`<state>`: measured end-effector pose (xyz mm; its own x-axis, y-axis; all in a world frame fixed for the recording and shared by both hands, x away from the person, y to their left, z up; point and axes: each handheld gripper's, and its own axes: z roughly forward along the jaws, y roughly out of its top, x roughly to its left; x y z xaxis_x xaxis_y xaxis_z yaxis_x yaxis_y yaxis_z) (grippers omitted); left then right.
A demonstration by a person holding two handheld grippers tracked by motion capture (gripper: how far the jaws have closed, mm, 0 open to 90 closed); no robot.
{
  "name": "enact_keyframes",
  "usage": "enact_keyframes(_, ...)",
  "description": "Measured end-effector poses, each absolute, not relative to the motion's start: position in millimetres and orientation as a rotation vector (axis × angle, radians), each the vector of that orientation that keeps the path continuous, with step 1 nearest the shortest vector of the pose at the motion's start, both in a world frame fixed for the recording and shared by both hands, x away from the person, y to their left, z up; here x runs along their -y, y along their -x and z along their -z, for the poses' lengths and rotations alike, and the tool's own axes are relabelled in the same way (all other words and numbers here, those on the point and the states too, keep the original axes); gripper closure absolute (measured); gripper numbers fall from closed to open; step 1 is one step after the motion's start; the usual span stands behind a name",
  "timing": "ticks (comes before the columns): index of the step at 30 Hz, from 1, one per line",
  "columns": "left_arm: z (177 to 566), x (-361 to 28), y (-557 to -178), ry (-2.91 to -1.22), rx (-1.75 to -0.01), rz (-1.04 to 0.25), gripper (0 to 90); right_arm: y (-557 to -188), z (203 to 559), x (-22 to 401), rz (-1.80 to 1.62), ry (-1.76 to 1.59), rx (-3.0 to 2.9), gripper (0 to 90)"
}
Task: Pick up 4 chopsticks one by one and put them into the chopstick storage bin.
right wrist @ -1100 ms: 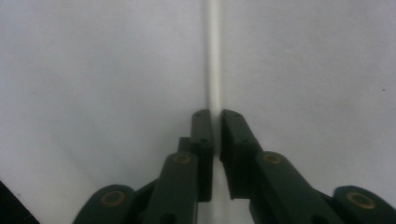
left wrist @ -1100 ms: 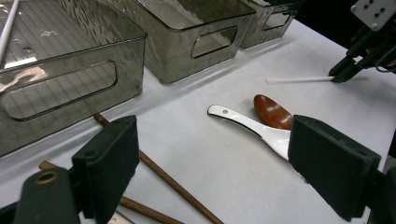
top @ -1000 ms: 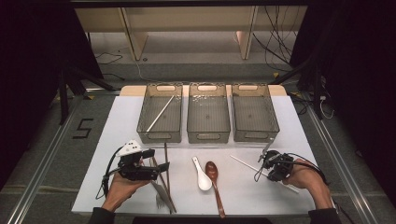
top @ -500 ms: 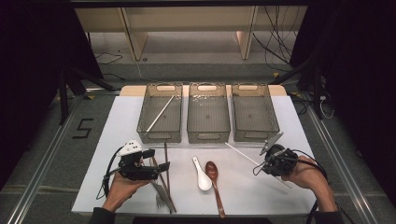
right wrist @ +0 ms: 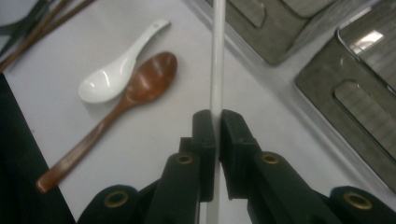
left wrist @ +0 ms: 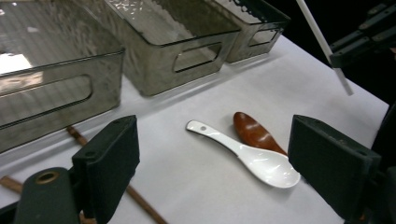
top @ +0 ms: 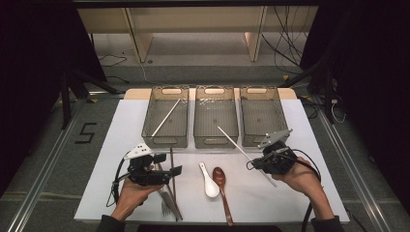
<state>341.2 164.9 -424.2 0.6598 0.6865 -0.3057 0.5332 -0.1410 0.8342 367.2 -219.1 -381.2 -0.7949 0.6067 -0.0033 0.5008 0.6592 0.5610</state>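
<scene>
We've got the right tool (right wrist: 217, 122) clamped on a white chopstick (top: 241, 150), held up off the counter (top: 300, 193), probably headed for the left bin (top: 164, 133) with its twin. Left tool (left wrist: 215, 168) sits open near the spoons, nothing in it.

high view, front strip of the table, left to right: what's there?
left gripper → dark chopsticks → fork → white spoon → brown wooden spoon → right gripper, shut on white chopstick.
</scene>
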Motion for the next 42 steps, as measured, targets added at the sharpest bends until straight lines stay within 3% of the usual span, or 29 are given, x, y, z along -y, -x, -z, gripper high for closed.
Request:
enact_keyframes(21, 427.9, -125.3, -337.4, -1.849, -0.958, -0.101, 16.3, -368.0, 372.9, 172.1, -0.985, -0.862, -2.646, 85.3)
enact_keyframes(42, 414.7, -109.0, -352.2, -1.733, -1.007, 0.005, 19.6, -360.2, 379.8, 151.9, -0.961, -0.781, -2.696, 85.3)
